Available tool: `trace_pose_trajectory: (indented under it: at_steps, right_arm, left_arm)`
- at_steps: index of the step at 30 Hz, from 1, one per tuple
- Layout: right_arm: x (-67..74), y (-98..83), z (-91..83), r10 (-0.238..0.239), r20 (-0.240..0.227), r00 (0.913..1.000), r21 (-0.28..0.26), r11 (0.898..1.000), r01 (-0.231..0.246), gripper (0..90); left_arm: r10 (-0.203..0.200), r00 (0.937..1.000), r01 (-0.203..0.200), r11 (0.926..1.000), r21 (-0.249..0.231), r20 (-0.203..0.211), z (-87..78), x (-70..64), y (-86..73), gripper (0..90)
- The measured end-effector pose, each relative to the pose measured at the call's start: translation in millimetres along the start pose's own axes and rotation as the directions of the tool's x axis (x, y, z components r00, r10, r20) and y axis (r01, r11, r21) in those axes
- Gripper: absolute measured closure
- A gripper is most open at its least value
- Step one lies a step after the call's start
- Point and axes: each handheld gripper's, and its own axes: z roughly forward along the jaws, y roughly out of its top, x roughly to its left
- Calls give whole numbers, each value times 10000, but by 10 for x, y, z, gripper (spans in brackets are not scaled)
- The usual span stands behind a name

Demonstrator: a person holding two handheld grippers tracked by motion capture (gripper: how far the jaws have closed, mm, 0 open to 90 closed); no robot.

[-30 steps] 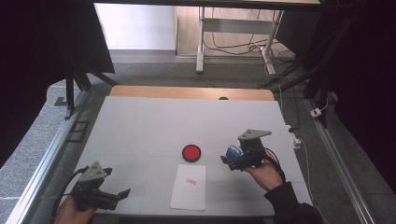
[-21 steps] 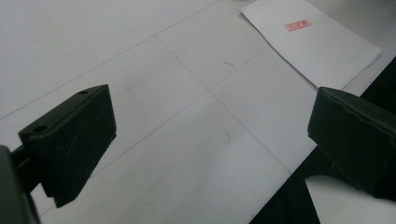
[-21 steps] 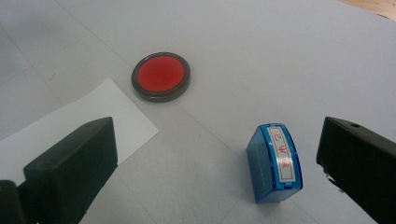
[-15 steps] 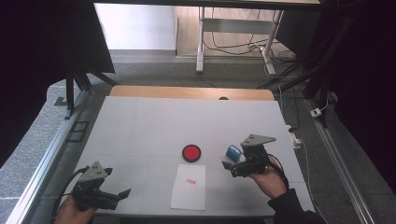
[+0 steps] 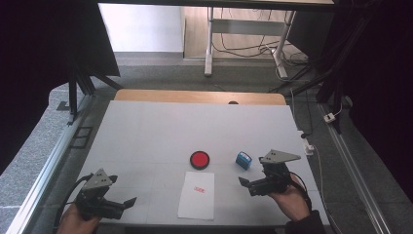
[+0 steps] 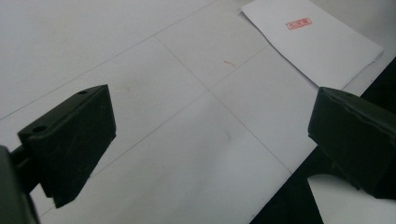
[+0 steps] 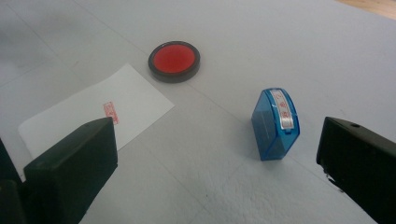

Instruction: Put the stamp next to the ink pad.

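Observation:
A blue stamp (image 5: 243,160) (image 7: 275,123) stands by itself on the white table, just right of a round red ink pad (image 5: 199,159) (image 7: 174,59). A white sheet of paper (image 5: 197,195) (image 7: 84,119) (image 6: 313,46) lies in front of the pad and carries a small red stamp mark (image 5: 200,189) (image 7: 110,112) (image 6: 299,23). My right gripper (image 5: 247,186) (image 7: 219,144) is open and empty, a short way nearer the person than the stamp. My left gripper (image 5: 127,204) (image 6: 210,126) is open over bare table at the front left, left of the sheet.
The table (image 5: 160,131) has a wooden strip (image 5: 195,96) along its far edge. Metal rails run down both sides. The front edge lies just under both hands. Cables and a desk frame stand on the floor beyond.
The right gripper carried the blue stamp down, set it on the table right of the ink pad, opened and drew back toward the person. The left gripper stayed put.

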Motion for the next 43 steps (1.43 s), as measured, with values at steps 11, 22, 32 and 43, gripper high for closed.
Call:
trace_pose_trajectory:
  at_steps: [11,22,32,43]
  right_arm:
    - [13,-180,-218,249,262,9993,-109,9996,-247,0]
    - [-32,-376,-387,672,642,9957,-57,9977,-670,0]
    - [-74,-567,-511,1149,934,9890,53,9932,-1159,0]
    - [-71,-648,-544,1358,1041,9852,350,9895,-1401,0]
  left_arm:
    - [-28,10000,28,10000,-9,11,-2,3,-1,9]
    - [-82,10000,82,9999,-59,4,-6,8,-3,4]
    - [-190,9998,190,9998,-106,35,-14,18,-7,0]
    - [-453,9988,456,9989,-145,178,-20,47,-10,0]
